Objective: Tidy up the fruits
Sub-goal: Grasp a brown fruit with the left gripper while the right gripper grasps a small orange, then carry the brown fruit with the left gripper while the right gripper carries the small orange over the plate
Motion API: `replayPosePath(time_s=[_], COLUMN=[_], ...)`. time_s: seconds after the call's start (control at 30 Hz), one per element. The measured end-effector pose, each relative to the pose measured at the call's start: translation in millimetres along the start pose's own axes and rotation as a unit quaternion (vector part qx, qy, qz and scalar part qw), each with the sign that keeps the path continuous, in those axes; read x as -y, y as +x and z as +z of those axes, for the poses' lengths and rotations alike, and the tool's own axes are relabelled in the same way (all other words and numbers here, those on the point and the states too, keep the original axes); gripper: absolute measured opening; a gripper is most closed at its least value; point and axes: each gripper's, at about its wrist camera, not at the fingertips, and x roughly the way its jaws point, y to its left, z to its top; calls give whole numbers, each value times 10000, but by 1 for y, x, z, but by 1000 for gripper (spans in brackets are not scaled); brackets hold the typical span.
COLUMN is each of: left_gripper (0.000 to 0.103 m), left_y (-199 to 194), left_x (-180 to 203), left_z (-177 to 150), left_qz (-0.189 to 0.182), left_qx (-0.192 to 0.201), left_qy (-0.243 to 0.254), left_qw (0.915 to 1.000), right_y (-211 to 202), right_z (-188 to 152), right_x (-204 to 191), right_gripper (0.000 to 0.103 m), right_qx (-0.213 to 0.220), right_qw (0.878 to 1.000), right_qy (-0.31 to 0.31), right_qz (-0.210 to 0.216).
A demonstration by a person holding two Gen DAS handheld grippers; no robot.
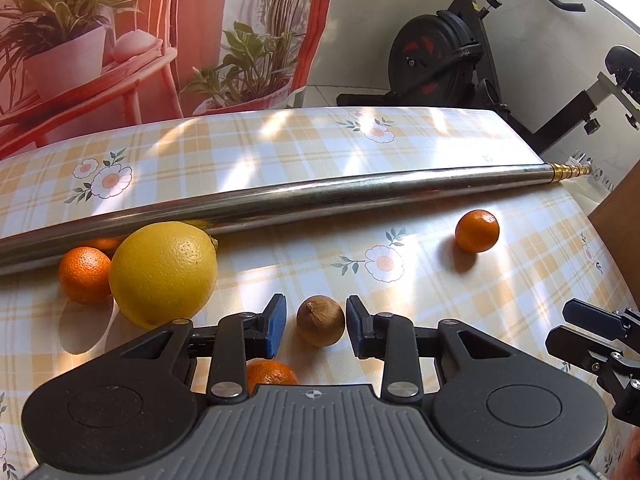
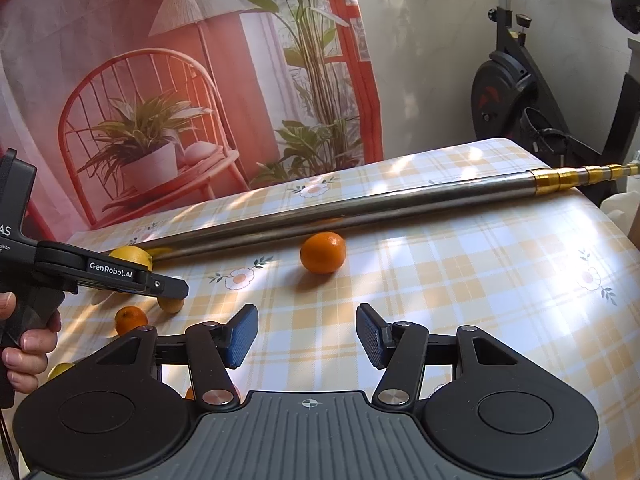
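A small brown fruit [image 1: 320, 320] lies on the checked tablecloth [image 1: 440, 300], and my left gripper [image 1: 316, 328] is shut on it, one blue pad close against each side. A large yellow citrus [image 1: 164, 272] and an orange [image 1: 84, 276] sit just to its left. Another orange [image 1: 270, 374] shows under the left fingers. A mandarin [image 1: 477, 231] rests alone to the right, by the pole. My right gripper [image 2: 308, 336] stands open above bare cloth, short of that mandarin [image 2: 323, 252]. In the right wrist view a hand holds the left gripper [image 2: 172, 286] over the brown fruit [image 2: 170, 305].
A long steel pole [image 1: 320, 196] with a brass end lies across the table behind the fruit. An exercise bike [image 1: 440, 60] stands past the far right corner. A printed curtain hangs behind the table. A small orange [image 2: 130, 319] and a yellow fruit [image 2: 60, 370] lie lower left.
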Motion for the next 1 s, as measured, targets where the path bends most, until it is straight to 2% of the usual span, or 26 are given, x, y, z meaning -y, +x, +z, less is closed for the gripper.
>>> replayPosePath(time_s=[0.43,0.77,1.0], left_gripper=[28,28,28], left_y=[-31,-73,-99], left_x=[3,6,5], left_z=[-9,-23,-42], left_qz=[75,26,-120], left_qx=[374,794,914], left_qy=[200,227,227], left_qw=[9991,9966,9955], right_y=[4,12,16], right_z=[-16,-27,-36], right_x=[-17,-34,-32], right_gripper=[51,41,37], right_qx=[-327,-637,-805], right_qw=[9984,9951,9931], right_qy=[-76,-158,34], right_qz=[458,735,854])
